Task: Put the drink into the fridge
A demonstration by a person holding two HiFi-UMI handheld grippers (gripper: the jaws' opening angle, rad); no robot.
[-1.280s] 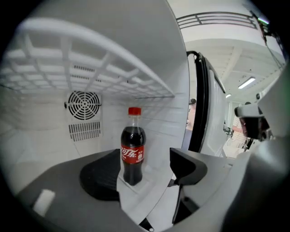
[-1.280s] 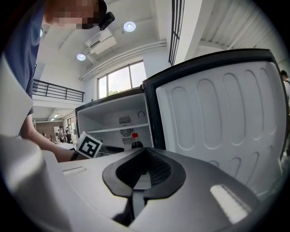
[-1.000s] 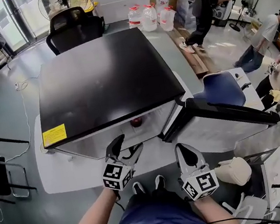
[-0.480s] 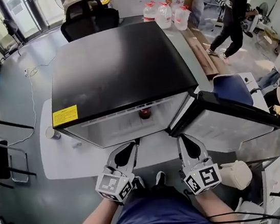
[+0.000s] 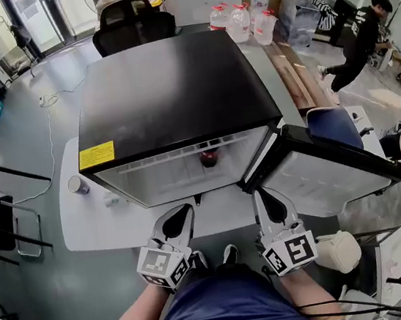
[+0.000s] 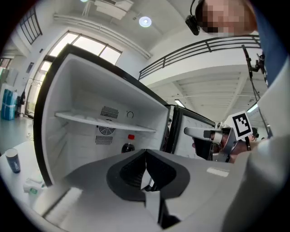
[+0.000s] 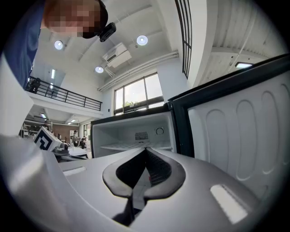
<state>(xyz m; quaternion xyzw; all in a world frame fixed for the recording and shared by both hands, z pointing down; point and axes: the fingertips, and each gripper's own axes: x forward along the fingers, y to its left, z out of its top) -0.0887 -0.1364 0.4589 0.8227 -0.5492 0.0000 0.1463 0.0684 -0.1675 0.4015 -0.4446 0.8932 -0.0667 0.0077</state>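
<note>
A small black fridge [image 5: 170, 101] stands on a white platform, with its door [image 5: 328, 174] swung open to the right. Inside stands the drink, a dark bottle with a red cap [image 5: 208, 156], also visible in the left gripper view as the bottle [image 6: 128, 145] under the white shelf [image 6: 102, 121]. My left gripper [image 5: 179, 221] is shut and empty, held in front of the fridge's open front. My right gripper [image 5: 269, 206] is also shut and empty, close to the door's inner side [image 7: 244, 131].
A small can [image 5: 77, 184] and a crumpled wrapper [image 5: 112, 199] lie on the white platform [image 5: 84, 224] left of the fridge. A blue chair [image 5: 333, 126] stands behind the door. Water jugs [image 5: 240, 20] and an office chair [image 5: 133, 24] stand farther back. A person [image 5: 361, 40] walks at the right.
The left gripper's jaws closed from open, and both grippers drew back level in front of the fridge. The head view shifted, showing more of the fridge interior. The person at the right walked on.
</note>
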